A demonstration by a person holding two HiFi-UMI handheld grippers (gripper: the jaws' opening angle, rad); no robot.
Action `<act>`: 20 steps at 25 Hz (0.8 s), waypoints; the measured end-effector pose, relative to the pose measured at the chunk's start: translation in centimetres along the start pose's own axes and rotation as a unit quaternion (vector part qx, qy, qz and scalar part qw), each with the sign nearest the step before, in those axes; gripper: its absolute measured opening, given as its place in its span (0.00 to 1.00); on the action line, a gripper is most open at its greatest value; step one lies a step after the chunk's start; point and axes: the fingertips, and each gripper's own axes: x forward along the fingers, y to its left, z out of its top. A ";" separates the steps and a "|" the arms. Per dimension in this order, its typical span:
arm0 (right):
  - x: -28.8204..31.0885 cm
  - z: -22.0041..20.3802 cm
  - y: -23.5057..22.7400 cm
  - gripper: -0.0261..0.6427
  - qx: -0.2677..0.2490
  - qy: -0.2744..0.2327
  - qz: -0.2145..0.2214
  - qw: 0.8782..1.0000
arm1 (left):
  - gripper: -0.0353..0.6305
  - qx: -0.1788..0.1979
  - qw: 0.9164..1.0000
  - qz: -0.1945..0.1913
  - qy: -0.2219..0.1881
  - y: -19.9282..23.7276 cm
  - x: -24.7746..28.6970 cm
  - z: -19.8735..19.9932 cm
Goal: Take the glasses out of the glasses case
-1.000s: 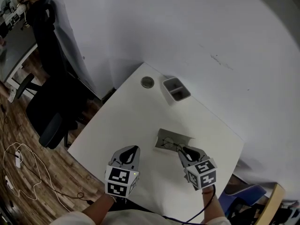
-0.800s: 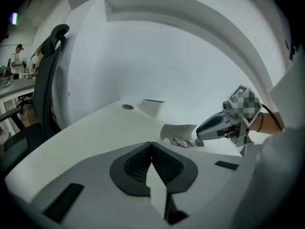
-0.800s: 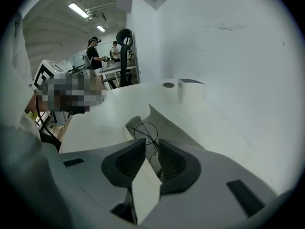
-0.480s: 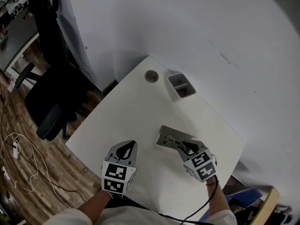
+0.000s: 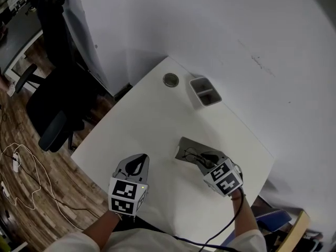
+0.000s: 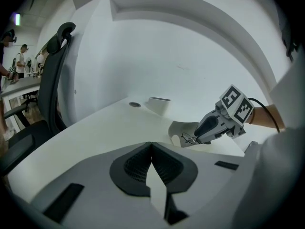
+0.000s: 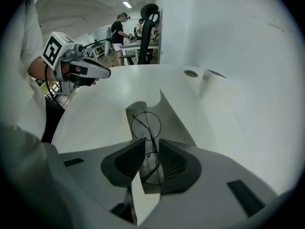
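Note:
The grey glasses case (image 5: 185,144) lies open and flat on the white table (image 5: 152,125). Thin round wire glasses (image 7: 147,124) sit at its near end. My right gripper (image 5: 202,157) is over that end, shut on the glasses, with one lens ahead of the jaws and the other between them. From the left gripper view, the glasses (image 6: 188,138) show at the tip of the right gripper (image 6: 199,136), above the case (image 6: 185,127). My left gripper (image 5: 137,160) hovers to the left of the case, shut on nothing, its pads touching (image 6: 151,145).
A white two-compartment box (image 5: 206,92) and a small round metal disc (image 5: 170,80) stand at the table's far side by the wall. A black office chair (image 5: 52,104) and cables (image 5: 21,177) on the wooden floor are to the left. People stand far off (image 7: 119,27).
The head view has drifted, so the table sits a little higher in it. Both grippers keep nearly the same places, the right one still at the glasses in the case.

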 end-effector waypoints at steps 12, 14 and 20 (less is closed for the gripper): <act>1.0 -0.2 0.2 0.19 -0.053 0.043 0.050 0.996 | 0.08 -0.011 1.000 0.005 0.006 1.0 -0.4 -0.5; 1.1 -0.3 0.3 0.19 -0.057 0.050 0.061 0.995 | 0.08 -0.013 1.000 0.005 0.006 1.1 -0.4 -0.6; 1.4 -0.7 0.4 0.15 -0.072 0.078 0.072 0.992 | 0.08 -0.014 1.000 -0.002 0.006 0.9 -0.2 -0.5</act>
